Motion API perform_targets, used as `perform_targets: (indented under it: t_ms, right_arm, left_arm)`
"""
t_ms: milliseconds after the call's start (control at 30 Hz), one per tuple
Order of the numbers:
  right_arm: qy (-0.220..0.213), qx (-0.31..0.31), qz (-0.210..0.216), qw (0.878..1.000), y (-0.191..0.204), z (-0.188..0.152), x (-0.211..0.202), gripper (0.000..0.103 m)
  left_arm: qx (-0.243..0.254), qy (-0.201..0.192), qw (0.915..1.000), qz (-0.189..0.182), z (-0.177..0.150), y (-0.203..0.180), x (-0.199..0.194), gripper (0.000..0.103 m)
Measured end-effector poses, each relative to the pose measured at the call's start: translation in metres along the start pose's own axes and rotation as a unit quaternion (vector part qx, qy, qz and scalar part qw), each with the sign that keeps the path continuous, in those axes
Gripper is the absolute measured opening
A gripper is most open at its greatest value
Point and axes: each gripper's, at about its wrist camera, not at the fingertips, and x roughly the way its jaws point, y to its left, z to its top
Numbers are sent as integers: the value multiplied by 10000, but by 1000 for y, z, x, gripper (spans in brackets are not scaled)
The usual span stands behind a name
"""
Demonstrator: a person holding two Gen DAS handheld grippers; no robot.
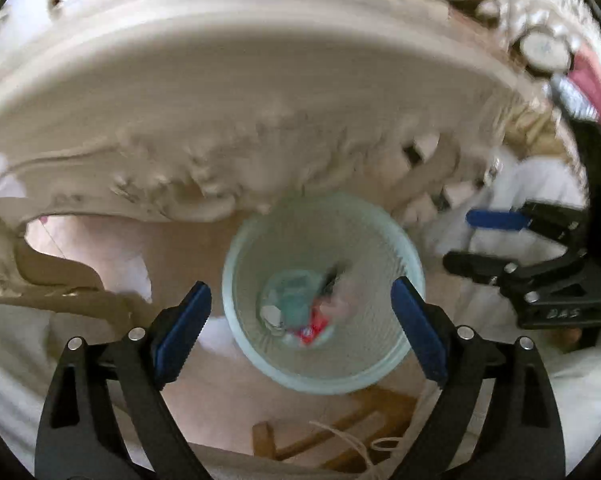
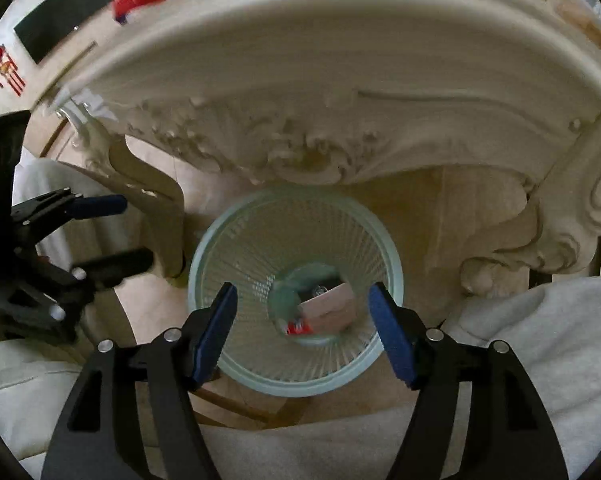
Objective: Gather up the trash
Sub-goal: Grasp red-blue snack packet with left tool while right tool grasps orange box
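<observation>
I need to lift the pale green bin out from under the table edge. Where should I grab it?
Take the bin by its near rim, one finger inside and one outside the thin ribbed wall. Come from above on the side nearest you: the far rim sits under the carved table apron. The right gripper is open and probably best placed.

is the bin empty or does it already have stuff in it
Not empty. The pale mesh bin stands upright on the floor, and a pinkish box and a red wrapper lie at its bottom, far from full.
</observation>
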Motion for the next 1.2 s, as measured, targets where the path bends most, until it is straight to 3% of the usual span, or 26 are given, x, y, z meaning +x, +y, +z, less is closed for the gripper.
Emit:
perform_targets:
  t_ms: [100, 200, 333, 433, 600, 733, 933, 1100, 1200]
  right_arm:
    - [-594, 90, 174, 9980, -1, 14, -32, 65]
    - [-1282, 80, 96, 9917, -2, 45, -66, 65]
    - [-1810, -95, 59, 9834, -3, 91, -86, 65]
    - [-1983, -171, 145, 9799, -4, 130, -87, 72]
    - [-1760, -756, 13, 9815, 18, 200, -57, 72]
    - [-1338, -1006, -42, 9859, 37, 230, -27, 72]
    - [-775, -1232, -5, 9893, 53, 242, 6, 73]
    - [-624, -1359, -346, 9882, 58, 250, 18, 73]
    - [-454, -1244, -136, 9911, 51, 252, 23, 73]
  left_arm:
    - [-16, -755, 9971, -76, 14, 0, -43, 89]
    - [206, -1464, 9884, 355, 44, -5, -73, 89]
    - [291, -1804, 9811, 633, 83, -6, -73, 89]
    - [233, -1795, 9811, 682, 112, -1, -60, 89]
    - [78, -1776, 9809, 789, 133, 10, -51, 89]
    - [112, -1786, 9811, 731, 130, 8, -47, 89]
    - [165, -1694, 9825, 754, 128, 8, -41, 89]
    - [241, -1708, 9809, 903, 131, 6, -40, 89]
    - [276, -1636, 9807, 1034, 138, 6, -35, 89]
